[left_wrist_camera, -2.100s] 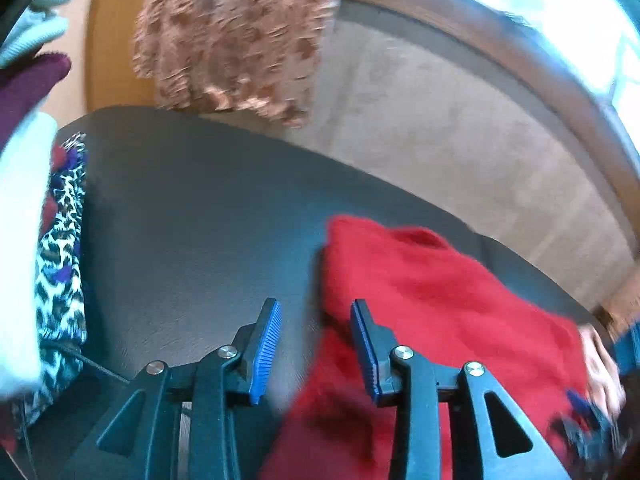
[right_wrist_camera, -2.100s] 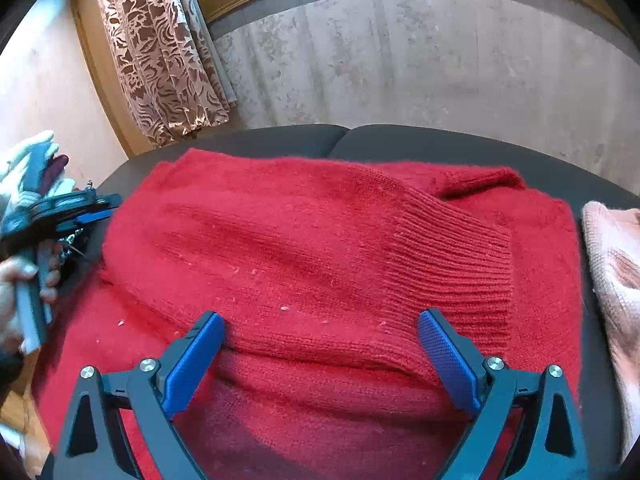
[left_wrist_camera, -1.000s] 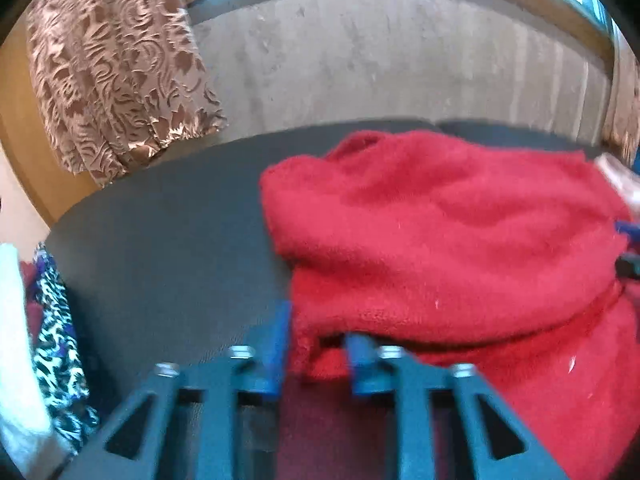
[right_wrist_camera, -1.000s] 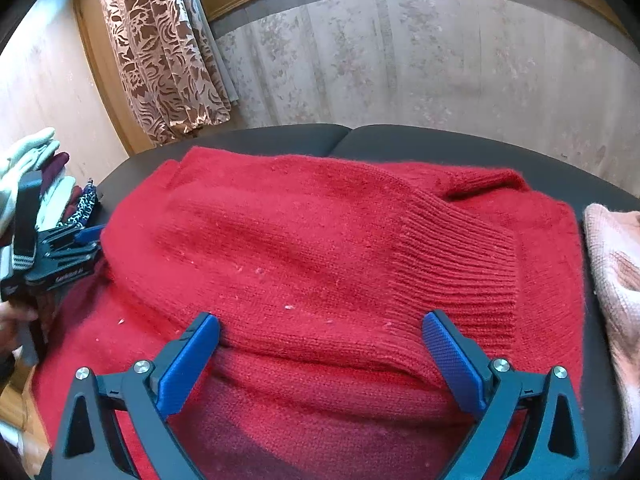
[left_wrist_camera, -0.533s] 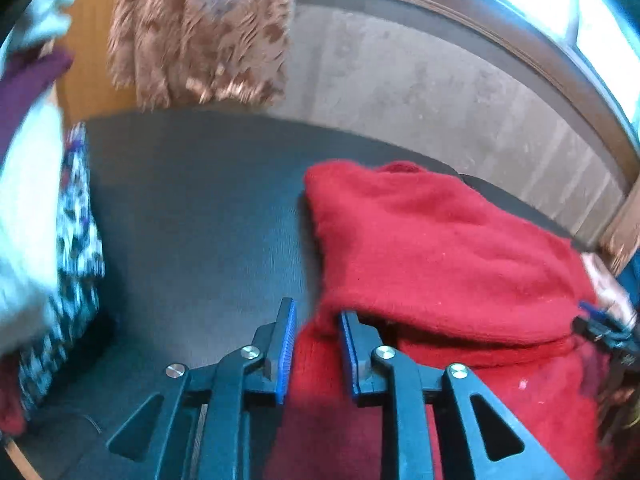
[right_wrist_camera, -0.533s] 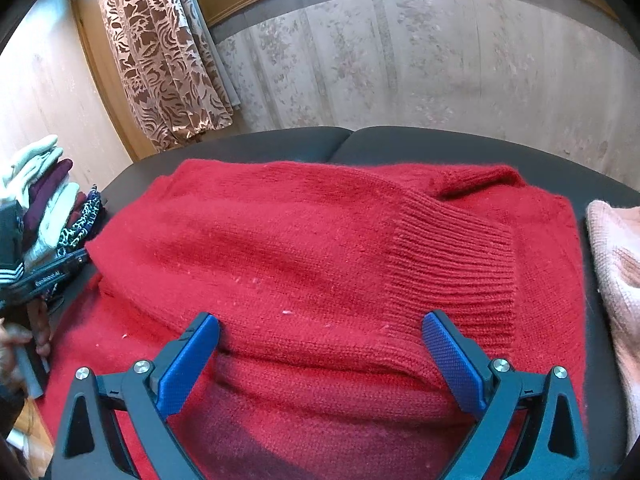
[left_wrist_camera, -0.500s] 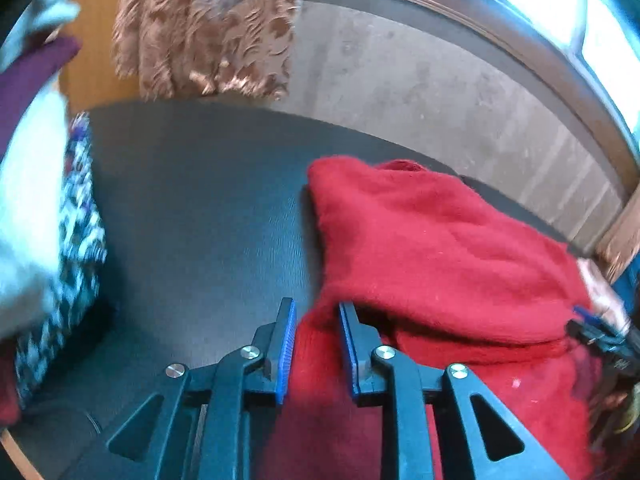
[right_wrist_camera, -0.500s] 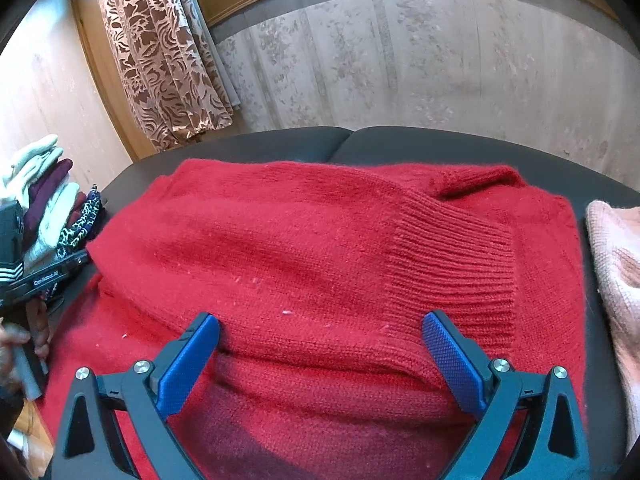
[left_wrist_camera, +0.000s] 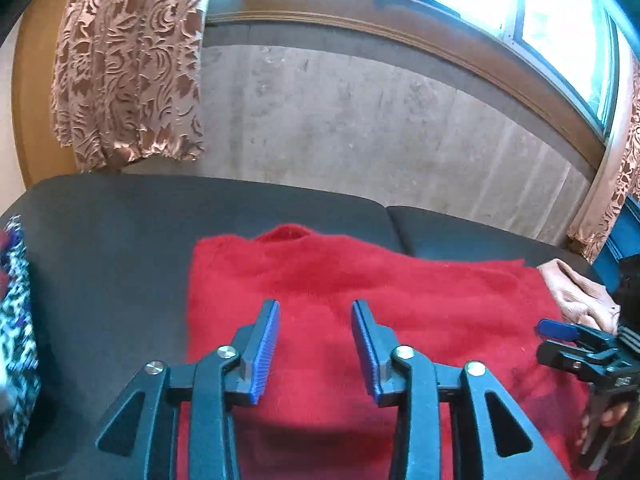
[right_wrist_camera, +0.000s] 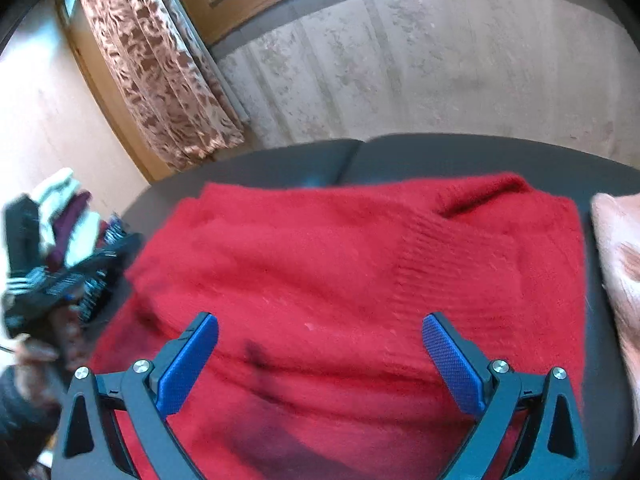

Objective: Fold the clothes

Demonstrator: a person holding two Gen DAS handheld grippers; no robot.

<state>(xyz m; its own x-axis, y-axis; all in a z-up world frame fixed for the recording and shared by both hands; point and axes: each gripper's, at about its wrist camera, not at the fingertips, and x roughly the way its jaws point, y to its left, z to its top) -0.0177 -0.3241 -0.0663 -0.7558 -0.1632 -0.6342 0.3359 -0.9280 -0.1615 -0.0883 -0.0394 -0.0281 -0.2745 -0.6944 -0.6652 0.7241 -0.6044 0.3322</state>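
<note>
A red knit sweater point(left_wrist_camera: 360, 300) lies folded on the dark table point(left_wrist_camera: 100, 248); it also fills the right wrist view point(right_wrist_camera: 340, 272), with a ribbed cuff point(right_wrist_camera: 452, 264) folded over its right part. My left gripper point(left_wrist_camera: 314, 344) is open and empty, held just above the sweater's near left part. My right gripper point(right_wrist_camera: 320, 360) is wide open and empty above the sweater's near edge; it also shows at the right edge of the left wrist view point(left_wrist_camera: 576, 344).
A pale pink garment point(left_wrist_camera: 576, 296) lies right of the sweater, also in the right wrist view point(right_wrist_camera: 620, 264). A leopard-print cloth point(left_wrist_camera: 16, 320) and stacked clothes point(right_wrist_camera: 68, 220) sit at the left. A wall point(left_wrist_camera: 360, 128) and a curtain point(left_wrist_camera: 128, 60) stand behind the table.
My left gripper has let go of the sweater's left edge, opened, and moved right over the sweater. The sweater now lies flatter. My right gripper stayed wide open and shifted slightly.
</note>
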